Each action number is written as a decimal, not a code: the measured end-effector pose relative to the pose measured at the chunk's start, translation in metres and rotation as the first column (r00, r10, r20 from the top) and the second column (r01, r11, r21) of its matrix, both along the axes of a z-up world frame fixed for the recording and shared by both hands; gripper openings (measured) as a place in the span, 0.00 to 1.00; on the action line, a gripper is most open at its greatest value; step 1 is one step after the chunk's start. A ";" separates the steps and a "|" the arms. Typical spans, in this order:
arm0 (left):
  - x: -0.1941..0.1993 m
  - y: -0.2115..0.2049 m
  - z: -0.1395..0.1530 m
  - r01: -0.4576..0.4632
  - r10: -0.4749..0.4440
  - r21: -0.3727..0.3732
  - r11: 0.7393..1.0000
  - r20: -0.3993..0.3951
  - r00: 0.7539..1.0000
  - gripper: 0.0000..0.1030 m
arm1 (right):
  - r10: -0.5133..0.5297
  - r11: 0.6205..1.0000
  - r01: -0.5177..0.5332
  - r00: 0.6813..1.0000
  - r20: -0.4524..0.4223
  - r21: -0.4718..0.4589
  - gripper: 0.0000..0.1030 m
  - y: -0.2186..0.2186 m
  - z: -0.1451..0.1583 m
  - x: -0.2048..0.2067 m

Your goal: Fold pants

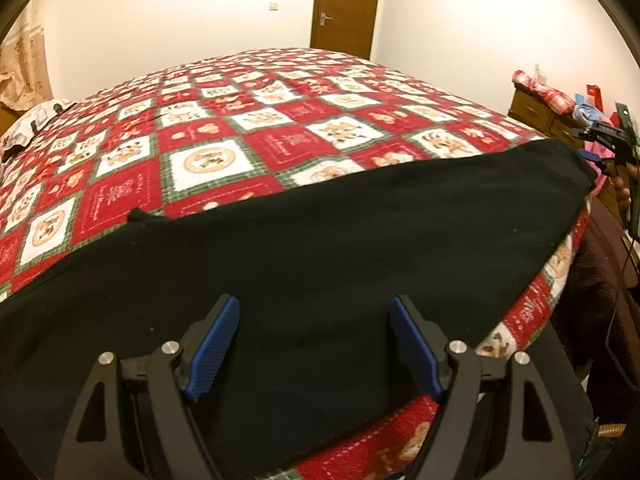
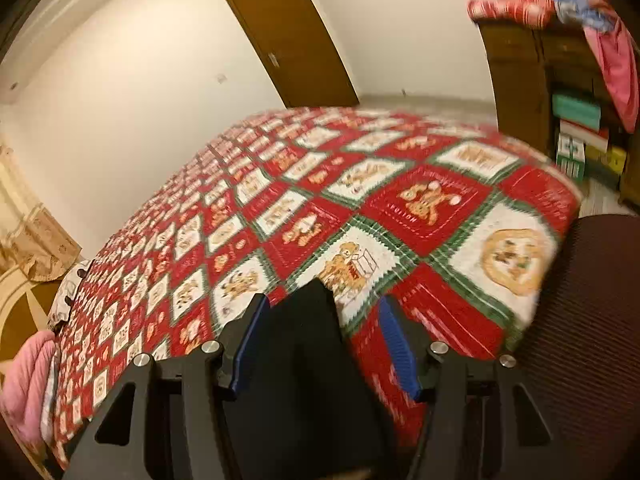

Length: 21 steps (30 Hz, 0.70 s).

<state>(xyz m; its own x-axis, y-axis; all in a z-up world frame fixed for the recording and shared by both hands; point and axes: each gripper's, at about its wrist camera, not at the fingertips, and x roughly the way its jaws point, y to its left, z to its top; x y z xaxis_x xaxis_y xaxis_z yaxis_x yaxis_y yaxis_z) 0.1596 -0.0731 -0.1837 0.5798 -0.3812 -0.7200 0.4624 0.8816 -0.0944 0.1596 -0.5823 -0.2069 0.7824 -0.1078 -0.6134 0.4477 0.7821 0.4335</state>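
Observation:
Black pants [image 1: 320, 240] lie flat along the near edge of a bed with a red, white and green patchwork quilt [image 1: 224, 136]. My left gripper [image 1: 314, 312] is open, its blue pads over the pants near the bed's edge, holding nothing. In the right wrist view a corner of the pants [image 2: 312, 344] sits between the blue pads of my right gripper [image 2: 320, 312], which is open with a gap on the right side. The right gripper also shows at the far right of the left wrist view [image 1: 600, 148], at the pants' far end.
A brown chair back [image 2: 592, 320] stands against the bed's right corner. A wooden dresser [image 1: 540, 114] with clothes and boxes is at the right. A brown door [image 1: 346, 4] is in the far wall. A pink cloth [image 2: 24, 384] lies at the left.

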 end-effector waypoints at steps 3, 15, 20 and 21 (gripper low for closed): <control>0.001 0.003 -0.001 -0.013 0.013 -0.004 1.000 0.001 1.000 0.78 | 0.034 0.998 -0.032 0.999 -0.035 0.051 0.56 0.000 -0.011 0.014; 0.012 0.013 0.001 -0.073 0.073 -0.004 0.997 0.022 0.997 0.78 | 0.109 0.993 -0.108 0.994 0.030 -0.051 0.18 0.018 -0.013 0.010; 0.012 0.015 -0.002 -0.076 0.076 -0.004 0.997 0.023 0.997 0.78 | 0.076 0.996 -0.076 0.997 -0.009 -0.035 0.17 0.008 -0.021 0.010; 0.012 0.015 -0.003 -0.075 0.075 -0.002 0.997 0.027 0.997 0.79 | 0.071 0.997 -0.072 0.997 -0.025 -0.025 0.17 0.006 -0.029 0.012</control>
